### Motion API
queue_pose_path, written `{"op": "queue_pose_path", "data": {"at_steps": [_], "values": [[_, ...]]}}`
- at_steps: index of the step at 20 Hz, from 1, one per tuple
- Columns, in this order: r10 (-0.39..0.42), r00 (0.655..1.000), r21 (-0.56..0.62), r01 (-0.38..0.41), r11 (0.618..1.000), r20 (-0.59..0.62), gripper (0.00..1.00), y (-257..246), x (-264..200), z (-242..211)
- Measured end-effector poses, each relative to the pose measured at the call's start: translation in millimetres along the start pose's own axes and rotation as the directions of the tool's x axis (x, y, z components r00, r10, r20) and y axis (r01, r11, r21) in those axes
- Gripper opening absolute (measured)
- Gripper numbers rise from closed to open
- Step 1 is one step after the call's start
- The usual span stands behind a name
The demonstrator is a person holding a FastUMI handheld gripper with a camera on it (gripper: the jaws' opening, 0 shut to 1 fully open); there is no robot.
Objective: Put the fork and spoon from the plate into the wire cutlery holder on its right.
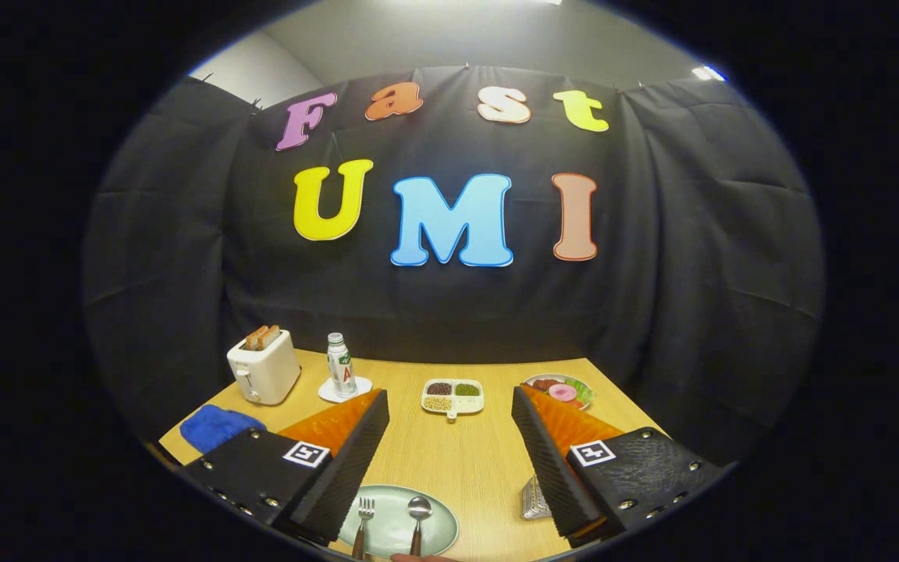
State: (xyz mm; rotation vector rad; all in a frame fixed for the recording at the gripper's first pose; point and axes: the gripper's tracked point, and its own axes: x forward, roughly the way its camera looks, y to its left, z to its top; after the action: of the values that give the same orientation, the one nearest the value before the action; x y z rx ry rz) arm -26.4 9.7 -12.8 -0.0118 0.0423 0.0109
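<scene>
A pale green plate (391,531) lies on the wooden table close below me, between my two fingers. On it a fork (363,521) and a spoon (418,519) lie side by side, heads pointing away, fork to the left. The wire cutlery holder (532,499) stands to the right of the plate, partly hidden behind my right finger. My gripper (449,406) is held above the table, open wide, with nothing between its fingers.
At the back left stand a white toaster (264,367) with toast in it and a small bottle (340,365) on a coaster. A blue cloth (215,426) lies at the left edge. A divided dish (453,396) of beans sits mid-table, a plate of food (560,389) at the back right.
</scene>
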Motion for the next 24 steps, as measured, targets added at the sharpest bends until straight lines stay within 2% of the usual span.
{"op": "queue_pose_path", "data": {"at_steps": [1, 3, 5, 8, 10, 14, 17, 18, 20, 24], "values": [[0.006, 1.0, 0.016, -0.006, 1.0, 0.025, 0.97, 4, -1, 2], [0.006, 0.999, -0.013, -0.007, 1.0, -0.04, 0.96, 5, -6, -16], [0.025, 0.999, -0.009, -0.025, 1.0, -0.037, 0.97, 13, -11, -17], [0.048, 0.983, -0.047, -0.057, 0.997, -0.18, 0.97, 20, -10, -70], [0.067, 0.939, -0.039, -0.085, 0.996, -0.338, 0.97, 25, -9, -114], [0.083, 0.816, -0.069, -0.149, 0.986, -0.572, 0.97, 30, -14, -190], [0.077, 0.737, -0.132, -0.221, 0.966, -0.671, 0.97, 33, -18, -232], [0.081, 0.712, -0.134, -0.241, 0.961, -0.698, 0.92, 36, -20, -245], [0.094, 0.666, -0.101, -0.249, 0.963, -0.74, 0.89, 41, -21, -263], [0.098, 0.607, -0.07, -0.247, 0.966, -0.789, 0.87, 45, -17, -284]]}}
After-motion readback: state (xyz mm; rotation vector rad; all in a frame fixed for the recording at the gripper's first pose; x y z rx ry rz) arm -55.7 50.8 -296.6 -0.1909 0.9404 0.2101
